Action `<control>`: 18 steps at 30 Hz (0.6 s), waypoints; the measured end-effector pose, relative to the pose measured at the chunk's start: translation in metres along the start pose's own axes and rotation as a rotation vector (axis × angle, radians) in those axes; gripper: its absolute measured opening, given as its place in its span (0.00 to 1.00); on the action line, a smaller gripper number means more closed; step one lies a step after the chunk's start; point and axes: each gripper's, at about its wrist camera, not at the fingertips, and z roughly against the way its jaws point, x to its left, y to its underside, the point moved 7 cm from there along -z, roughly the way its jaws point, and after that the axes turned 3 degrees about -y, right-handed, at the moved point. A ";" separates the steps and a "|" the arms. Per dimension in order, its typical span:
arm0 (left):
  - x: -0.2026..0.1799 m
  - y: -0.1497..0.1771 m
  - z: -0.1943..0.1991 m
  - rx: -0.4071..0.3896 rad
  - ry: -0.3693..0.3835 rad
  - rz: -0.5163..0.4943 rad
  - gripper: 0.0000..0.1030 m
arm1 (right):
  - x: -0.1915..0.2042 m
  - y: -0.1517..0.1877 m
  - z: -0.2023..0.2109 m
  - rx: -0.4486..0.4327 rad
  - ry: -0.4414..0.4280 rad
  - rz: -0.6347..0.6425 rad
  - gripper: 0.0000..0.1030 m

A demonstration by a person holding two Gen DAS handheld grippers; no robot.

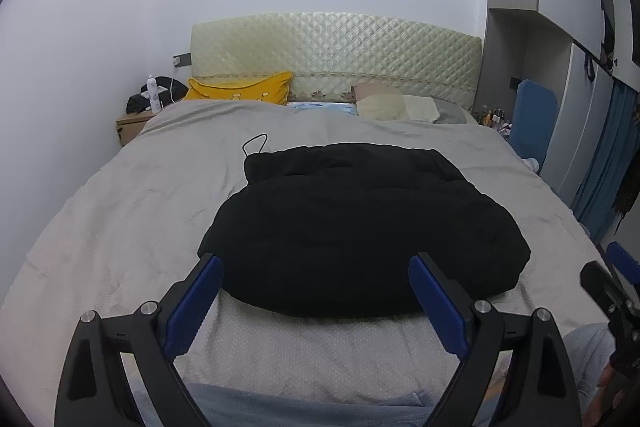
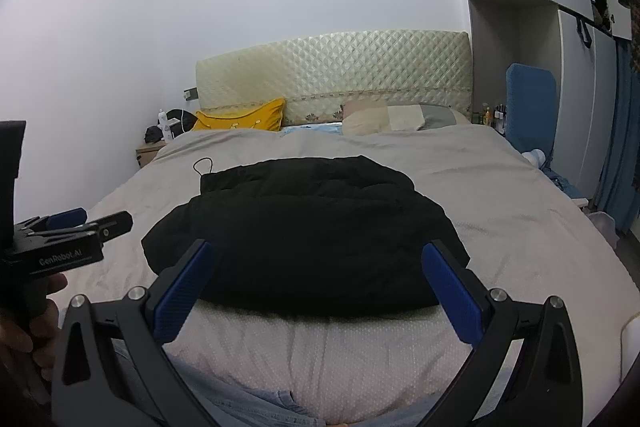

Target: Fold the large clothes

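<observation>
A: Quick one. Where's the garment?

B: Black jacket [image 1: 360,227] lying in the middle of the bed [image 1: 120,219], puffy and quilted-looking, a thin cord loop [image 1: 255,143] sticking out at its far left corner. Near edge sits just ahead of both tools.

A: Jaws?

B: Left gripper [image 1: 316,301] has its jaws spread wide, nothing between them. Right gripper [image 2: 320,293] the same, wide apart and empty. Neither touches the fabric as far as I can see.

A: Folded already?

B: Looks like a bundle, rounded at the near end, narrower at the far end. Can't tell how many layers; it's all black, no detail.

A: Handling?

B: My guess: soft, bulky, light for its size, padded so it springs back and won't hold a sharp crease. The shell may be slick, so thin pinches could slip.

A: Where to grab?

B: Near corners, one per gripper, biting deep enough to catch all layers at the edge rather than just the top skin. Avoid the cord.

A: Risks?

B: Layers sliding apart when lifted, and the grey bedcover getting pinched along with it.
</observation>
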 end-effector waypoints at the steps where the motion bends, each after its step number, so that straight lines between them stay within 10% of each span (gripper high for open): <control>1: 0.000 -0.001 0.000 -0.001 -0.001 -0.001 0.92 | 0.001 0.001 -0.001 0.004 -0.004 0.000 1.00; 18: 0.006 0.001 -0.001 0.013 -0.021 0.015 0.92 | -0.001 0.010 -0.014 0.030 0.002 -0.009 1.00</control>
